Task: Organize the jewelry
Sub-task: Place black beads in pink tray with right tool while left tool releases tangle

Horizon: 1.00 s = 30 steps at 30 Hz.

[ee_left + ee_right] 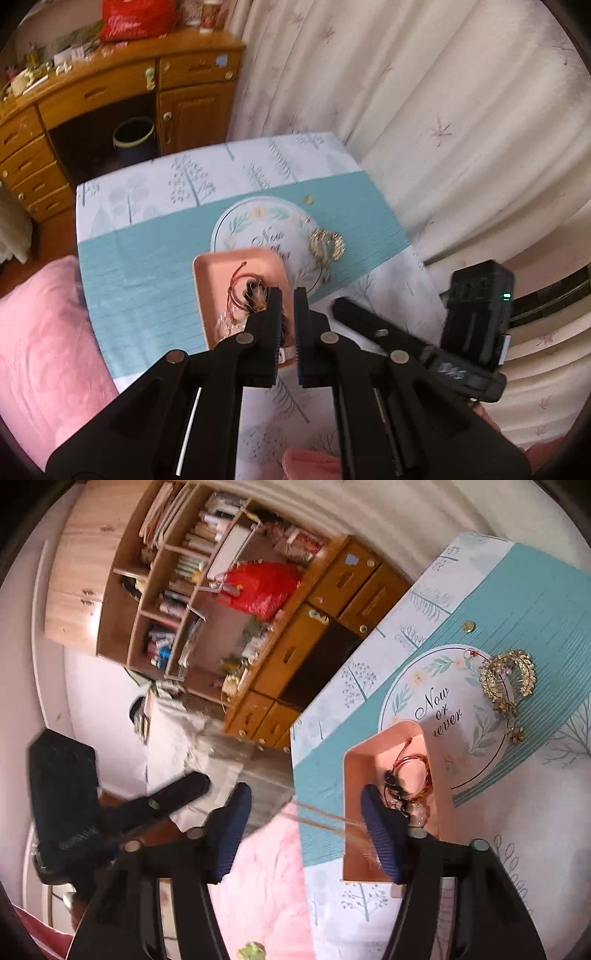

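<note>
Left wrist view: the left gripper [287, 295] hangs narrow and seemingly empty over the pink tray [207, 273] collecting bracelets. Right gripper [306, 797] gapes wide; the gold brooch [508, 679] ahead awaits sorting.

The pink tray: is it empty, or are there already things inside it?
Not empty. The pink tray holds a red cord bracelet and some dark pieces. The gold wreath brooch lies outside it on the tablecloth.

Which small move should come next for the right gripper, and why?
Probably move the right gripper, open and empty, toward the gold wreath brooch. It still lies on the tablecloth, outside the pink tray that already holds the red cord bracelet.
</note>
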Motion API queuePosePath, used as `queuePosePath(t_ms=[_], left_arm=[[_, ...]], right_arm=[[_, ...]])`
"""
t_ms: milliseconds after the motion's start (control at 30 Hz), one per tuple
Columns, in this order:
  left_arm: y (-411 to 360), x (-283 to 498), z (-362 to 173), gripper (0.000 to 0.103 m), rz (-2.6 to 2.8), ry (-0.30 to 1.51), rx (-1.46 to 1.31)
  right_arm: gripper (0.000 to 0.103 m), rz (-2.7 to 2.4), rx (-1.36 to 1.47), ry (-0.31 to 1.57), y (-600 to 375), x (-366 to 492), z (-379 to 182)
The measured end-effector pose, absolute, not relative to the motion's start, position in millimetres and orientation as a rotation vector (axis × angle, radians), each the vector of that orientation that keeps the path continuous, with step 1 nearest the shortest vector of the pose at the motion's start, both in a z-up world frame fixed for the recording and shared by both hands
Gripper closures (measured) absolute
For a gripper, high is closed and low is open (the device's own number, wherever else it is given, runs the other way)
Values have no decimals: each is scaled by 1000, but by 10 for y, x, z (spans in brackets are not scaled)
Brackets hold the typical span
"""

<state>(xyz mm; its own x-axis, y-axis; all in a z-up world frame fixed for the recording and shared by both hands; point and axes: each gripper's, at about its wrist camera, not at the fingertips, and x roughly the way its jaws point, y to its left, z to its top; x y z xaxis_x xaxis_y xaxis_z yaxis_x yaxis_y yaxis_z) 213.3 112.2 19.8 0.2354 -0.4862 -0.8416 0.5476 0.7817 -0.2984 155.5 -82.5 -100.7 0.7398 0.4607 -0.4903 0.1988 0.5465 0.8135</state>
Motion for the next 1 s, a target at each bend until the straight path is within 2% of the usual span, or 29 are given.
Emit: queuePosePath(t_ms=[100, 133, 167, 200, 233, 267, 367, 433, 500, 800, 1000], left_arm=[[1170, 2157, 146, 96, -683, 1137, 75], [1182, 2168, 133, 89, -678, 1138, 77], [1196, 2176, 116, 74, -670, 1139, 78], [1197, 2175, 112, 64, -664, 1139, 76], [1208, 2168, 96, 46, -657, 1138, 70], [1221, 2157, 107, 42, -653, 1135, 65], [1185, 2116, 41, 42, -636, 1155, 77], [1120, 2082, -47, 41, -597, 1184, 115], [1030, 2036, -155, 41, -554, 1209, 168], [402, 1739, -420, 41, -449, 1182, 347], [-157, 1566, -613, 41, -436, 1180, 332]], right_arm=[[40, 152, 948, 761, -795, 1536, -948], [40, 140, 914, 770, -773, 1536, -917], [39, 132, 885, 779, -769, 1545, -913], [38, 126, 858, 788, -748, 1536, -890], [36, 121, 846, 794, -783, 1527, -909], [35, 115, 836, 802, -791, 1524, -917], [26, 101, 815, 835, -864, 1453, -976], [14, 78, 795, 865, -877, 1413, -1046], [10, 47, 765, 906, -924, 1367, -1134], [9, -90, 448, 1113, -1244, 1223, -1465], [9, -107, 170, 1200, -1675, 1132, -1502]])
